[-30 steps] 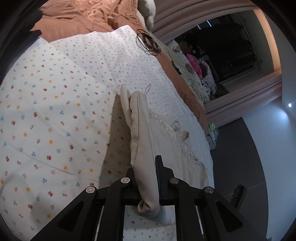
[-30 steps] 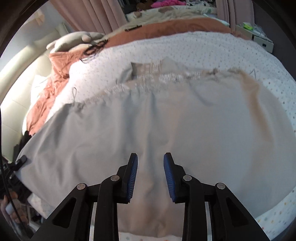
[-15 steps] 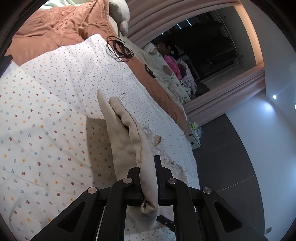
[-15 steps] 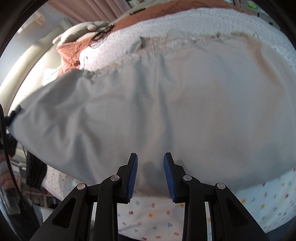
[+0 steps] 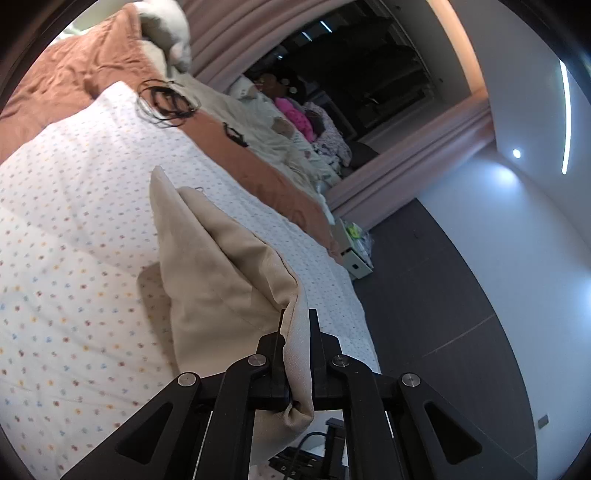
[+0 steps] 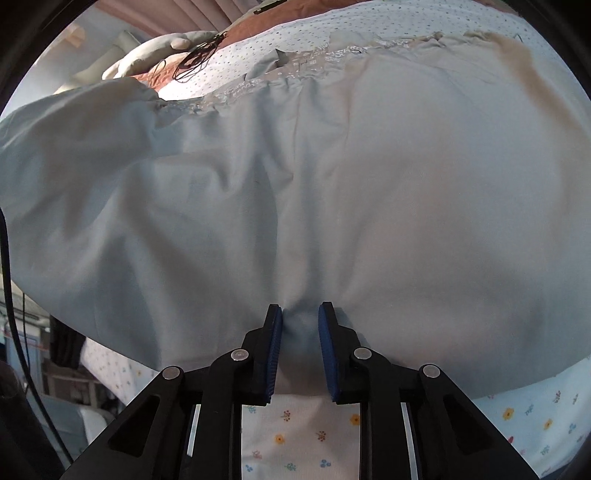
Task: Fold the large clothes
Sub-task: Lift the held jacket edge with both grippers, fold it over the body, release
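Observation:
A large beige garment [image 6: 332,184] with a lace band at its far edge lies spread over a flower-print sheet [image 6: 295,443]. My left gripper [image 5: 297,332] is shut on a bunched corner of the beige garment [image 5: 221,269] and holds it lifted above the sheet [image 5: 74,258]. My right gripper [image 6: 300,328] has its blue pads [image 6: 275,347] around the near hem of the garment; cloth fills the gap between them and puckers there.
A rust-coloured quilt [image 5: 74,74] and a pillow [image 5: 166,29] lie at the bed's far end, with a black cord coil [image 5: 166,99] on the sheet. More clothes [image 5: 295,118] are piled along the far side. Dark floor [image 5: 443,314] runs right of the bed.
My left gripper has lifted its cloth corner higher and swung right. My right gripper has moved forward onto the near hem, and the cloth now sits between its pads.

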`<action>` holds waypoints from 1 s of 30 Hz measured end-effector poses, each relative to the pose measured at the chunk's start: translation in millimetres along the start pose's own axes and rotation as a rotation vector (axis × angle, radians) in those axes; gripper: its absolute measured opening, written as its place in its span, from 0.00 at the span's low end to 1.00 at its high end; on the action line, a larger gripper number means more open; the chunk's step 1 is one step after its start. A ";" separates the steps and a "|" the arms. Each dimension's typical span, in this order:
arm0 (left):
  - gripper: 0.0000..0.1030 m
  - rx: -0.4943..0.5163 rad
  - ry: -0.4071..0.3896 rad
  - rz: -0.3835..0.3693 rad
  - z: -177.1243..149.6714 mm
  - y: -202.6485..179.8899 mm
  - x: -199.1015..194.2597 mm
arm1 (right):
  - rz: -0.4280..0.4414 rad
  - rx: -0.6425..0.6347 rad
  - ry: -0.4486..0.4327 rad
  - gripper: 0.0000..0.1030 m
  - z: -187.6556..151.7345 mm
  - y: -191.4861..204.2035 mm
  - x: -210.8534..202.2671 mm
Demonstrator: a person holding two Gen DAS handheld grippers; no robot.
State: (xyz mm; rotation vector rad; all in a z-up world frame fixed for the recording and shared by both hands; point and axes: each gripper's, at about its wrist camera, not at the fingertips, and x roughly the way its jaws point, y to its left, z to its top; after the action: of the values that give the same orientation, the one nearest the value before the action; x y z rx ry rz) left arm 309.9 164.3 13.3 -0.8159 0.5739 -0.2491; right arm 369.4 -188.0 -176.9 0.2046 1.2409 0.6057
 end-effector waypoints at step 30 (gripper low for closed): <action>0.03 0.225 0.276 -0.088 -38.8 -194.9 194.1 | 0.042 0.279 -0.323 0.21 -17.5 -144.5 -160.2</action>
State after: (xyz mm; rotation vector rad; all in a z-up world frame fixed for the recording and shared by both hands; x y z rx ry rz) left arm 448.4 -71.4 62.7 -0.5922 0.7544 -0.5035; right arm 368.6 -396.3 -117.8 0.5421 1.0048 0.4131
